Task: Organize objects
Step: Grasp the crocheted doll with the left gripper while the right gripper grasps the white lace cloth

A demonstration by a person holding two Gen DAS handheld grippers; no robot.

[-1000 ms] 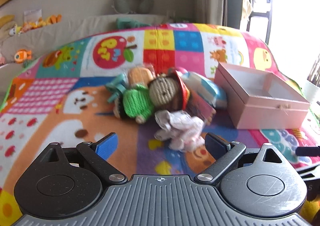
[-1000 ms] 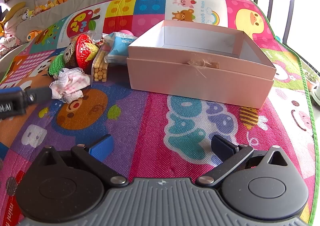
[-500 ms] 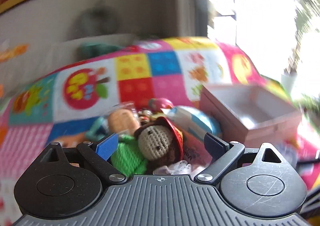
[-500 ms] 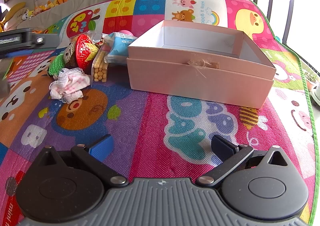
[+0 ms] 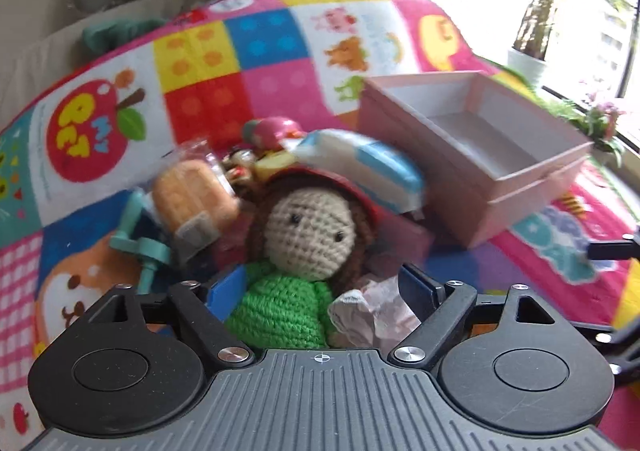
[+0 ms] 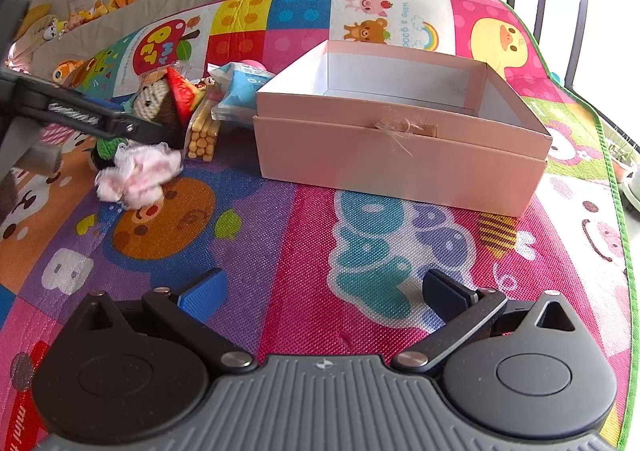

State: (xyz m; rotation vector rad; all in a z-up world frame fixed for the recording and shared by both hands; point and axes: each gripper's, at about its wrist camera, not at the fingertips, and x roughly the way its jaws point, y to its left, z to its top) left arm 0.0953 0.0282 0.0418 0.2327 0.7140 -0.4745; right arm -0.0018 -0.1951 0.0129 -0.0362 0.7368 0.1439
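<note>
A crochet doll (image 5: pixel 304 243) with a green body, brown hair and red hat lies in a pile of toys on the colourful play mat. My left gripper (image 5: pixel 320 287) is open, its fingers on either side of the doll's green body (image 5: pixel 280 311), with a crumpled pink-white lace cloth (image 5: pixel 372 311) beside it. The doll (image 6: pixel 154 103) and cloth (image 6: pixel 138 173) also show in the right wrist view, under the left gripper's arm (image 6: pixel 80 115). An open pink box (image 6: pixel 400 123) stands to the right, empty. My right gripper (image 6: pixel 324 295) is open and empty, low over the mat.
The pile also holds a bread-like toy (image 5: pixel 192 191), a blue-white packet (image 5: pixel 368 163), a teal plastic piece (image 5: pixel 138 243) and a pack of biscuit sticks (image 6: pixel 202 131). Stuffed toys (image 6: pixel 68 23) line the far left edge. A window and plants are at the right.
My left gripper has moved forward and down onto the pile, so the doll's body now sits between its open fingers. The right gripper has not moved.
</note>
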